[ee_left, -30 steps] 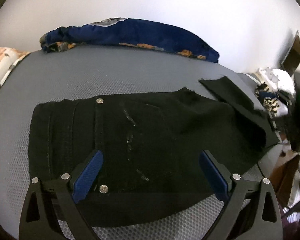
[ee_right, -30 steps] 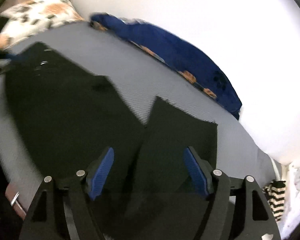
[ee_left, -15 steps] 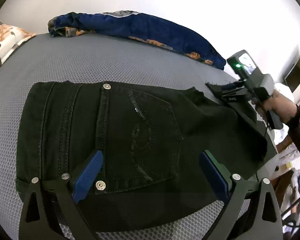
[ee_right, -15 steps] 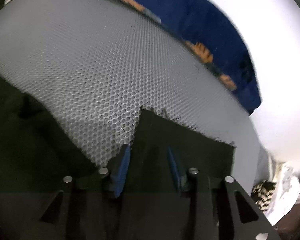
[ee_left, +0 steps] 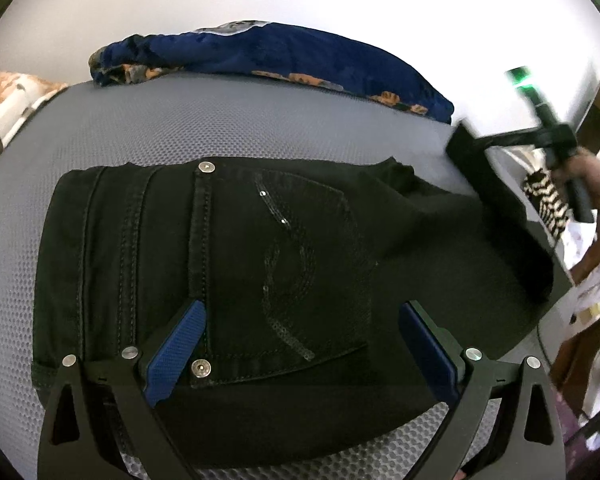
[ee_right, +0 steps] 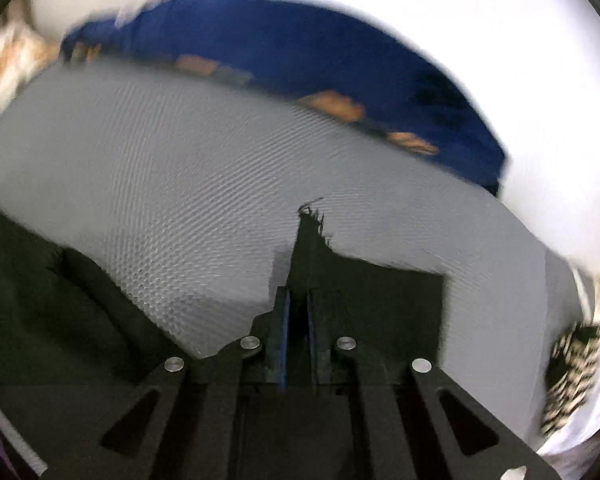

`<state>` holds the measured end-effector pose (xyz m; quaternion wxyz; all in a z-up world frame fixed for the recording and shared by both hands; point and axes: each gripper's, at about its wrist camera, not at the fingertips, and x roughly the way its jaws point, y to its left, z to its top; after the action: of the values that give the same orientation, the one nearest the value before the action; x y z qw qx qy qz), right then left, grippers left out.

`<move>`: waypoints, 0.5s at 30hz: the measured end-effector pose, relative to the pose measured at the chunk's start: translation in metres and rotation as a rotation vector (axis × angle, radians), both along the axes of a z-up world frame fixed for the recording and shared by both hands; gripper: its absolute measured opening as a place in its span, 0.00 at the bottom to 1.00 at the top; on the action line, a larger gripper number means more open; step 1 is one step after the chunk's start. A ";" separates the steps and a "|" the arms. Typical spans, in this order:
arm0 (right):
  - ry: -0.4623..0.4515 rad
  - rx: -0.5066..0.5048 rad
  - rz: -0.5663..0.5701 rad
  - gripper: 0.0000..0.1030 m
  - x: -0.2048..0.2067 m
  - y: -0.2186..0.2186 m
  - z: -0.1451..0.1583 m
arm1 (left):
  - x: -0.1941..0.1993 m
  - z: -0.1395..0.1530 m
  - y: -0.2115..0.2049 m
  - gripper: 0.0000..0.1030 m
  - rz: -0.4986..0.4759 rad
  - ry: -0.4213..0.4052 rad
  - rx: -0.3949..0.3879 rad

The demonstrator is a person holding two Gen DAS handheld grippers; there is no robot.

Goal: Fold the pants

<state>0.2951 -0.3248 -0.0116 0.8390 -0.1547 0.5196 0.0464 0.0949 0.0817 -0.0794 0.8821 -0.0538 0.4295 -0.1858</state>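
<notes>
Black pants (ee_left: 260, 248) lie flat on a grey mesh bed (ee_left: 100, 128), waistband toward nine o'clock, legs running toward three. The left tool (ee_left: 300, 332) hangs over the back pocket at six o'clock, its blue fingers (ee_left: 176, 344) spread wide and holding nothing. At two o'clock the right tool (ee_right: 298, 320) is pinched tight on a frayed hem, lifting it. A blue blanket (ee_left: 280, 56) sits at twelve.

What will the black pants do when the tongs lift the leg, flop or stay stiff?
The black denim pants will probably flop: the leg end pinched by the right tongs already bends upward. The thick seams suggest some weight, so the rest likely drags over the grey mesh mattress.
</notes>
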 end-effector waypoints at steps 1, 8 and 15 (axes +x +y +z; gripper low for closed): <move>-0.037 0.043 -0.035 0.05 -0.013 -0.021 0.015 | -0.001 -0.001 -0.002 0.94 -0.002 -0.007 0.017; -0.194 0.235 -0.275 0.04 -0.111 -0.139 0.067 | -0.005 -0.003 -0.010 0.95 -0.014 -0.036 0.081; -0.223 0.355 -0.479 0.04 -0.219 -0.237 0.048 | -0.006 -0.005 -0.014 0.95 -0.032 -0.044 0.123</move>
<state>0.0764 -0.5614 0.0367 0.8918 0.1166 0.4297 -0.0798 0.0891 0.0680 -0.0844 0.8898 0.0114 0.4215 -0.1746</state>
